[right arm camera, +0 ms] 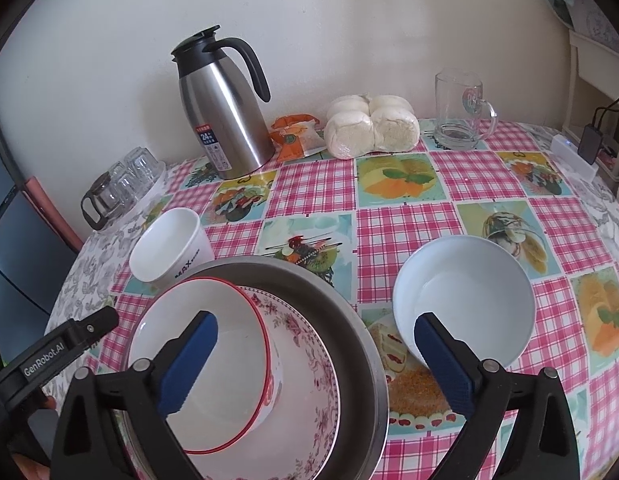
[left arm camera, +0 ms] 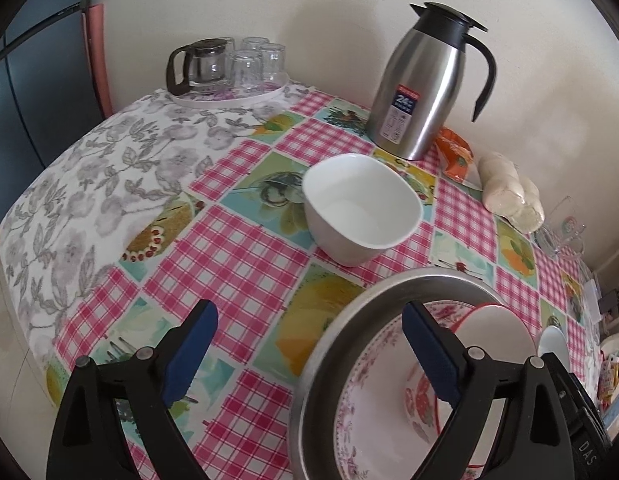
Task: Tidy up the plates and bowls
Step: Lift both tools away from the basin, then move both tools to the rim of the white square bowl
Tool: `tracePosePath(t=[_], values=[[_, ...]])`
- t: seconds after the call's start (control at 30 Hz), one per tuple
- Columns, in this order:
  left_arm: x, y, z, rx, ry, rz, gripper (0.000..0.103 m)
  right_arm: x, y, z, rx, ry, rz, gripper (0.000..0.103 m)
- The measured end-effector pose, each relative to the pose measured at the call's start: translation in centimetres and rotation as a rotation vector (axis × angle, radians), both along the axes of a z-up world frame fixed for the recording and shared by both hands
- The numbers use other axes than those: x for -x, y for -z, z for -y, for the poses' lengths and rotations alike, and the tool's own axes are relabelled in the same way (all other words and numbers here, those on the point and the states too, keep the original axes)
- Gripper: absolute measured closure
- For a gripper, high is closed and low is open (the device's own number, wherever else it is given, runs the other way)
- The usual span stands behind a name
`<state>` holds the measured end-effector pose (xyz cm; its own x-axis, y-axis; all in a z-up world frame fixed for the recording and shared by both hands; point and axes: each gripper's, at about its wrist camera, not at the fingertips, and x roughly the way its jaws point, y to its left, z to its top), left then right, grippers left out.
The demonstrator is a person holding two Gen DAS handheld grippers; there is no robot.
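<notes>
Blue-padded jaws of the right gripper [right arm camera: 315, 364] stand wide at the near edge of its view, nothing pressed between them. Its left pad hangs over a red-rimmed bowl [right arm camera: 197, 364], its right pad over the near rim of a white bowl [right arm camera: 465, 300].

The red-rimmed bowl lies tilted inside a floral plate [right arm camera: 309, 360], and the plate sits in a metal pan [right arm camera: 349, 312] at the near left of the bench [right arm camera: 405, 224]. The white bowl stands upright just right of the pan, apart from it. A white cup [right arm camera: 169, 244] stands just beyond the pan on the left; whether they touch I cannot tell.

Seen from the left wrist, the left gripper [left arm camera: 309, 356] also has its jaws wide and holds nothing. Its right pad is over the floral plate, its left pad over bare checked cloth. The white cup stands beyond the pan's far rim.

Farther back against the wall stand a steel flask [right arm camera: 223, 120], an orange packet [right arm camera: 295, 136], wrapped buns [right arm camera: 369, 124] and a glass mug [right arm camera: 461, 112], from left to right. At the far left a tray [left arm camera: 229, 96] carries a small glass pot [left arm camera: 201, 66] and upturned glasses [left arm camera: 257, 62].
</notes>
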<state>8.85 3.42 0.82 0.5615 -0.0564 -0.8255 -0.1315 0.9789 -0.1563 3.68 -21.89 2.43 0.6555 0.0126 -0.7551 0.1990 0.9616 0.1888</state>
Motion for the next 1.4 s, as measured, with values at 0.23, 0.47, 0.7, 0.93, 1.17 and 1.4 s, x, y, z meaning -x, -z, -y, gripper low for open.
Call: tracePosePath(t=[0.23, 0.47, 0.7, 0.93, 1.17, 1.4], values=[[0.0, 0.0, -0.3, 0.007, -0.011, 0.004, 0.008, 0.1, 0.0, 0.1, 0.004, 0.004, 0.001, 0.000], [-0.3, -0.2, -0.5, 0.030, -0.011, 0.008, 0.008, 0.4, -0.2, 0.0, 0.005, 0.007, 0.014, 0.000], [-0.7, -1.2, -2.0, 0.090, -0.036, 0.061, 0.008, 0.8, -1.1, -0.8, 0.034, 0.004, 0.066, 0.000], [-1.4, -1.8, -4.9, 0.120, -0.096, 0.104, 0.008, 0.9, -1.9, -2.8, 0.037, -0.049, 0.084, 0.000], [-2.1, -2.5, -8.1, 0.139, -0.157, 0.191, 0.008, 0.1, -2.9, -5.0, -0.013, -0.129, 0.074, 0.000], [-3.1, -1.9, -9.9, 0.250, -0.144, 0.187, 0.008, -2.2, -4.1, -6.7, -0.057, -0.154, 0.034, 0.000]])
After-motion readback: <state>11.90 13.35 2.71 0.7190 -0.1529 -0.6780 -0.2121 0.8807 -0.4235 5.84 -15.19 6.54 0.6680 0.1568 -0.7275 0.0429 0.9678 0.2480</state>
